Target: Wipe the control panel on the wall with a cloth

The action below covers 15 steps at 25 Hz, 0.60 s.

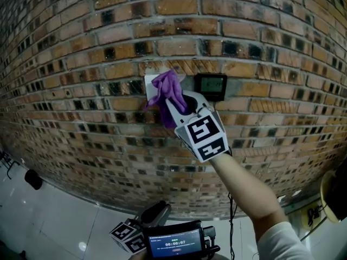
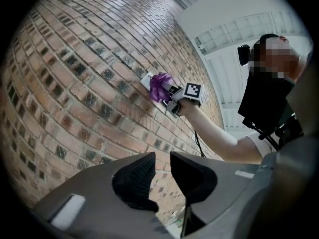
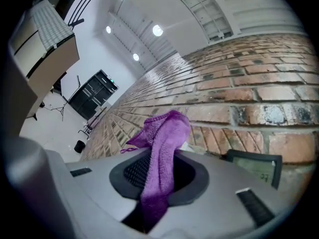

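Observation:
A purple cloth [image 1: 167,92] is pressed to the brick wall over a white control panel [image 1: 150,82], hiding most of it. My right gripper [image 1: 174,103] is shut on the cloth, its marker cube [image 1: 203,135] facing me. In the right gripper view the cloth [image 3: 162,151] hangs out between the jaws of the right gripper [image 3: 159,176]. A dark display panel [image 1: 210,85] sits just right of the cloth and shows again as the dark panel [image 3: 254,166]. My left gripper [image 1: 154,214] hangs low, away from the wall. Its jaws [image 2: 162,176] stand slightly apart with nothing between them.
The brick wall [image 1: 81,91] fills the view. A thin cable [image 1: 232,215] runs down it below my right arm. A small screen [image 1: 174,244] sits by the left gripper. A black object [image 1: 32,179] stands on the white floor at the left. A person [image 2: 269,93] shows in the left gripper view.

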Motion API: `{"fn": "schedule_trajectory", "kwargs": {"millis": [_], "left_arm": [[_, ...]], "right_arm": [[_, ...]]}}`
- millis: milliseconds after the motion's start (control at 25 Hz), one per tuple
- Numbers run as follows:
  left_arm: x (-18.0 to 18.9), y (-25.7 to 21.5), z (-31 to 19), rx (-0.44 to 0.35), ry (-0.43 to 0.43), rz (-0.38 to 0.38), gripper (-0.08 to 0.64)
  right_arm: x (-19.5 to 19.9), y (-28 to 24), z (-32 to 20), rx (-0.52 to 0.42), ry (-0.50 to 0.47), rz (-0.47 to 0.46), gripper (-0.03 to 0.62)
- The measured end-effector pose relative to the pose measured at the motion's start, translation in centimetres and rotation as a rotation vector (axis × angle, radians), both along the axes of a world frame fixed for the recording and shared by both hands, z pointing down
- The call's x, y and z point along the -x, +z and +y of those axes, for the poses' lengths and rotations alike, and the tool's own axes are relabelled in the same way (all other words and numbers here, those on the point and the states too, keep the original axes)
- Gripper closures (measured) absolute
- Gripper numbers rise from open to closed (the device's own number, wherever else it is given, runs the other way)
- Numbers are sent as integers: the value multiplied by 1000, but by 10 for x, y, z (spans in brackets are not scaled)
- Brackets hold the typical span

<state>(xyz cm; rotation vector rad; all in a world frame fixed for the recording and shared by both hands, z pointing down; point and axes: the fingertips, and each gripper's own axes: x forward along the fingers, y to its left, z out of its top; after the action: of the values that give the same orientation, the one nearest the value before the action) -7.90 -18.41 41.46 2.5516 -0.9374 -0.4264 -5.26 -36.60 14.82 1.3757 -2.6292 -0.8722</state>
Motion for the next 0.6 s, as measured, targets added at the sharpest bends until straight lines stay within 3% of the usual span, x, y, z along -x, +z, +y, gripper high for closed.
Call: {"fn": "schedule_trajectory", "kwargs": {"millis": [600], "left_arm": [[-7, -1, 5, -3, 29, -3, 479]], "right_arm": [[-45, 4, -13, 9, 113, 9, 514]]}}
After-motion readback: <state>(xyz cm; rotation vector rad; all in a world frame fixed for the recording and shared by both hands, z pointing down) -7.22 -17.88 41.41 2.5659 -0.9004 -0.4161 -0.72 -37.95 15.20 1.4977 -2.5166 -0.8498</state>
